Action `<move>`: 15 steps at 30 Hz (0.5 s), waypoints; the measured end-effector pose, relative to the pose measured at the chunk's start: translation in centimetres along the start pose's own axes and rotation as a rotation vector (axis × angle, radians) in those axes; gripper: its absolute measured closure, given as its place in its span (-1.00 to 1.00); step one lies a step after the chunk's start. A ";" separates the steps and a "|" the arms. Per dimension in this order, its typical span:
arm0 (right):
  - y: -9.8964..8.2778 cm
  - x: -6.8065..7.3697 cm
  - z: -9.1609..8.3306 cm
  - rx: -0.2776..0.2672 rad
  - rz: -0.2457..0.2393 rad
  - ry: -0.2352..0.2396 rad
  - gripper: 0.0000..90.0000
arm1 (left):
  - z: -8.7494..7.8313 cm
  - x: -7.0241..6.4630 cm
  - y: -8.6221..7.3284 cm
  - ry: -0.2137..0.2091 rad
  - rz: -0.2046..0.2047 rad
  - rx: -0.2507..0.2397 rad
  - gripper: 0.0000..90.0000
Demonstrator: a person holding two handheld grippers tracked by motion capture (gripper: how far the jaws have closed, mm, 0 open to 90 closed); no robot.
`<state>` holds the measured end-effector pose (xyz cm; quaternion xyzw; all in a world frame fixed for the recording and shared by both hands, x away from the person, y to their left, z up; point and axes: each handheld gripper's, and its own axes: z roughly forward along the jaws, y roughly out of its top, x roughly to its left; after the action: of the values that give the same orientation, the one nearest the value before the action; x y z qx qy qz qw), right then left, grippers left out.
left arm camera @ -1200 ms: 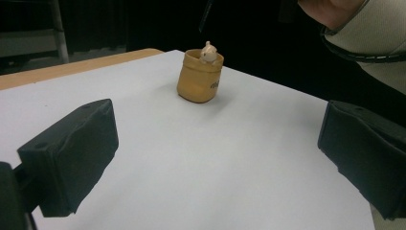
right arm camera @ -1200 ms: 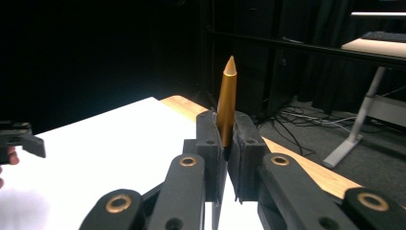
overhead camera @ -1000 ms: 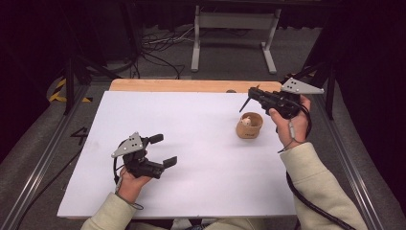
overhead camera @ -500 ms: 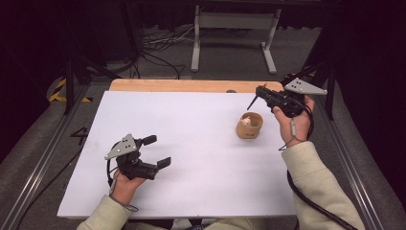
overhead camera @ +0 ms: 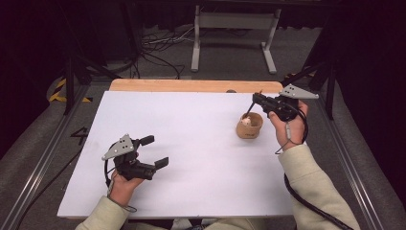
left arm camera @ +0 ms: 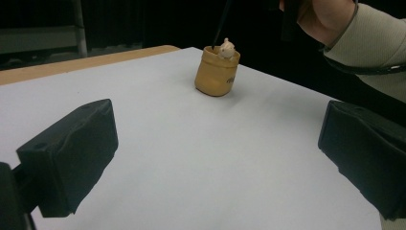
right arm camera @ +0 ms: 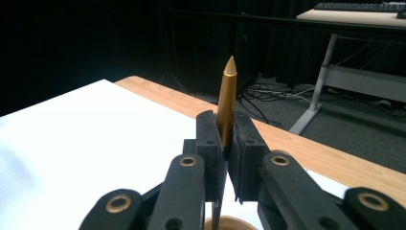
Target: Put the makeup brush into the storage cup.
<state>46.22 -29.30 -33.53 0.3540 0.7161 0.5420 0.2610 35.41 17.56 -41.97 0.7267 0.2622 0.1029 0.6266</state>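
A tan cup [overhead camera: 249, 127] stands on the white sheet [overhead camera: 191, 143] at the right; a small pale figure [left arm camera: 226, 48] sits at its rim. My right gripper [overhead camera: 256, 98] hovers just above and behind the cup, shut on a slim pen [right arm camera: 227, 103] with a gold pointed end. The pen's dark lower shaft [overhead camera: 248, 112] slants down into the cup's mouth. In the right gripper view the pads [right arm camera: 207, 139] clamp the pen, and the cup's rim [right arm camera: 230, 222] shows below. My left gripper [overhead camera: 154, 151] rests low at the sheet's near left, open, with nothing between its black fingers [left arm camera: 72, 153].
The sheet covers a wooden table whose bare edge [overhead camera: 191, 86] runs along the far side. Metal rails [overhead camera: 43, 158] flank the table. A white desk frame [overhead camera: 230, 24] and cables [overhead camera: 158, 52] lie on the floor beyond.
My right hand has sunk with the pen, whose lower end now reaches into the cup. The left gripper has shifted only slightly.
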 end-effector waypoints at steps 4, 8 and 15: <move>-0.4 -0.1 0.3 0.012 0.007 -0.001 0.85 | 0.0 0.0 0.0 -0.004 0.004 0.003 -0.99; -0.9 -0.2 0.7 0.025 0.016 0.002 0.85 | 0.0 0.0 0.0 -0.005 0.003 0.003 -0.99; -1.6 -0.2 1.2 0.046 0.024 0.005 0.85 | 0.0 0.0 0.0 -0.008 0.001 0.002 -0.99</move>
<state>46.90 -28.96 -35.38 0.3671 0.7246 0.5295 0.2446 35.42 17.53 -41.98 0.7278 0.2593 0.1001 0.6269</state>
